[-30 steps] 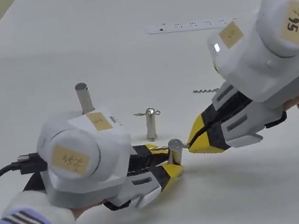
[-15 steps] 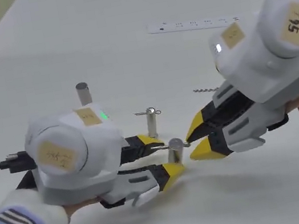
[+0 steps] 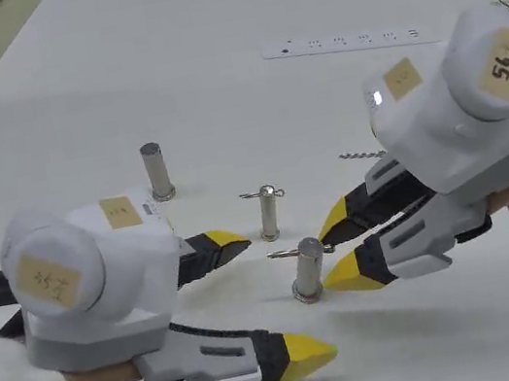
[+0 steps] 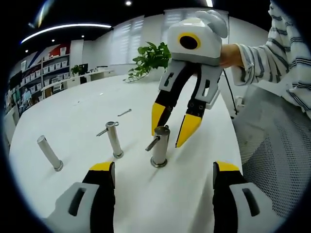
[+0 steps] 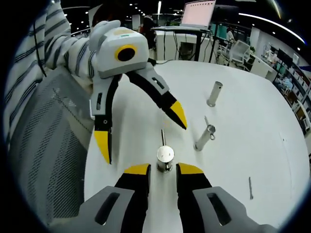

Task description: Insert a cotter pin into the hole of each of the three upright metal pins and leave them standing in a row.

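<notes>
**Three pins on the bench.** At a white workbench (image 3: 95,70), the left gripper (image 3: 269,298) sits low at 7 o'clock in the head view. Its yellow-tipped jaws are spread wide and hold nothing.

Beyond it, at 10 o'clock from the row's centre, the far metal pin (image 3: 156,171) stands upright. The middle metal pin (image 3: 269,216) also stands upright, with a fitted cotter pin (image 3: 257,193) lying crosswise through its top.

At 5 o'clock from that one stands the nearest metal pin (image 3: 308,270). A second cotter pin (image 3: 286,254) passes through it just below the cap, its free end pointing to 9 o'clock.

The right gripper (image 3: 336,255) reaches in from 3 o'clock, jaws a little apart and clamped on nothing, with the tips just beside the nearest pin. In the right gripper view that pin (image 5: 165,156) stands just ahead of the gap between the two tips. Whether a tip touches the cotter's head cannot be made out.

A loose cotter pin (image 3: 355,156) lies flat at 2 o'clock from the middle pin. A power strip (image 3: 351,39) lies well beyond, toward 12 o'clock.
</notes>
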### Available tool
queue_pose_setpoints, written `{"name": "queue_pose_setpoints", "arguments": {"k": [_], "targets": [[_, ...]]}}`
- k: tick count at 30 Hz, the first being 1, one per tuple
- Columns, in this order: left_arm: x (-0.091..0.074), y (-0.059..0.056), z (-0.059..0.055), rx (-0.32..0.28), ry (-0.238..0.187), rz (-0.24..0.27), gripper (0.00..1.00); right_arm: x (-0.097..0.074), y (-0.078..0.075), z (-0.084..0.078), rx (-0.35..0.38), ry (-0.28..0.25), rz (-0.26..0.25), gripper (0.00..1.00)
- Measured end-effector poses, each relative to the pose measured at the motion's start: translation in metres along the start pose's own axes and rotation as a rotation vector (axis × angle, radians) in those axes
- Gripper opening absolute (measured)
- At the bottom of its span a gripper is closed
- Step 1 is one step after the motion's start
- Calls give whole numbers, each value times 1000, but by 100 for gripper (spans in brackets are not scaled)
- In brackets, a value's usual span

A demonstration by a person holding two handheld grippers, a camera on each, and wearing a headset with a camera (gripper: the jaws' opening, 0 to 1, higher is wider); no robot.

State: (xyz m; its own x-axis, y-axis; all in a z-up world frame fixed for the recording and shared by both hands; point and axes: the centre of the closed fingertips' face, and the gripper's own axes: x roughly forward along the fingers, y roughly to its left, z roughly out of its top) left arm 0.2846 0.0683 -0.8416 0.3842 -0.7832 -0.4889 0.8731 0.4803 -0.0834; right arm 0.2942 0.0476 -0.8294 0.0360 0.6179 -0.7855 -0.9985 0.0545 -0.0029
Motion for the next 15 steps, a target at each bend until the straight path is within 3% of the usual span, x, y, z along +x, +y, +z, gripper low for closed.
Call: {"name": "queue_pose_setpoints", "arguments": {"k": [3,6,10,15], "targets": [[-2,0,-3,2,4,6,87,2,0,2,5,-9,3,23],[-5,5,-1,-20,-19,31,88,5,0,4,12,-21,4,23],[-7,10,-4,-42,-14,56,99,10,0,4,11,-20,5,22],[-13,13,-9,-67,-8,69,99,15,-2,4,7,-18,6,22]]}}
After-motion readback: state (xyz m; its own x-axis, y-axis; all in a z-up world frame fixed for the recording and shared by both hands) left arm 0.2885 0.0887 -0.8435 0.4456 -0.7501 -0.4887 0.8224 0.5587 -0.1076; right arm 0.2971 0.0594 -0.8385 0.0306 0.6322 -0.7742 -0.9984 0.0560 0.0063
